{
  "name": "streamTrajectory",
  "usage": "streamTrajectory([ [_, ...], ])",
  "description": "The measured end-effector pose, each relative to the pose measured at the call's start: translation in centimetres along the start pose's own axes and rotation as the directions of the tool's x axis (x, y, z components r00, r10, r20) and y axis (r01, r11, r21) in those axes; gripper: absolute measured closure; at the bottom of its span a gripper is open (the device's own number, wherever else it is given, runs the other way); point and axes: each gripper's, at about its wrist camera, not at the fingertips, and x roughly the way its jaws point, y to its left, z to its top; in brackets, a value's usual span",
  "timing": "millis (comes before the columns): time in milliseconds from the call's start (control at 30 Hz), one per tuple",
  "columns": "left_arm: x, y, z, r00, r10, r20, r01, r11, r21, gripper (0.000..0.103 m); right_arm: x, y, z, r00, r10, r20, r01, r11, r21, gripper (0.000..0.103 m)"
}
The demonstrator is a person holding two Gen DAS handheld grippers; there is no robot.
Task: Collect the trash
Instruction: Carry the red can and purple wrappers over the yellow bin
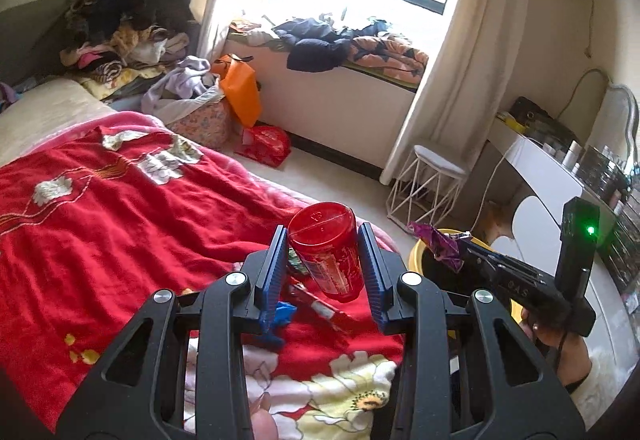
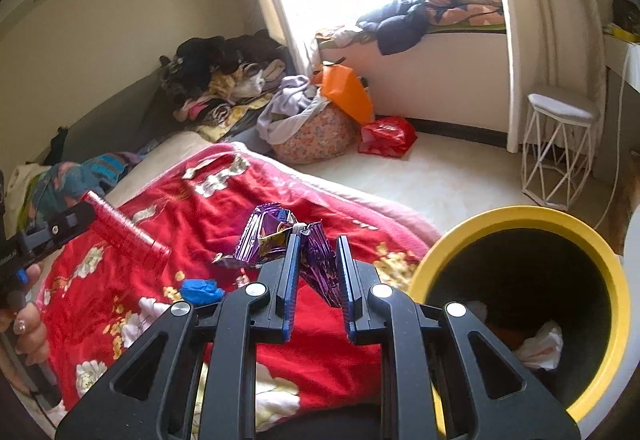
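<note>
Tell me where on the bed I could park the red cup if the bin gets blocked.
The red blanket is bare left of the left tool, which grips the red cup, up to the beige sheet. It is crowded under the tool: blue scrap and a wrapper. The yellow bin already holds tissue; the right tool grips the purple wrapper beside it.
</note>
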Motion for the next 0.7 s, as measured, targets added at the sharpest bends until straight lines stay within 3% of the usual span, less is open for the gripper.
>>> streamTrajectory([
  [700,1.7,-6.0,-0.2,0.996,-0.084,-0.024,0.086,0.992,0.097,0.074,-3.4,-6.7,0.4,0.99,-0.125,0.067,0.116,0.986,0.118,0.085],
])
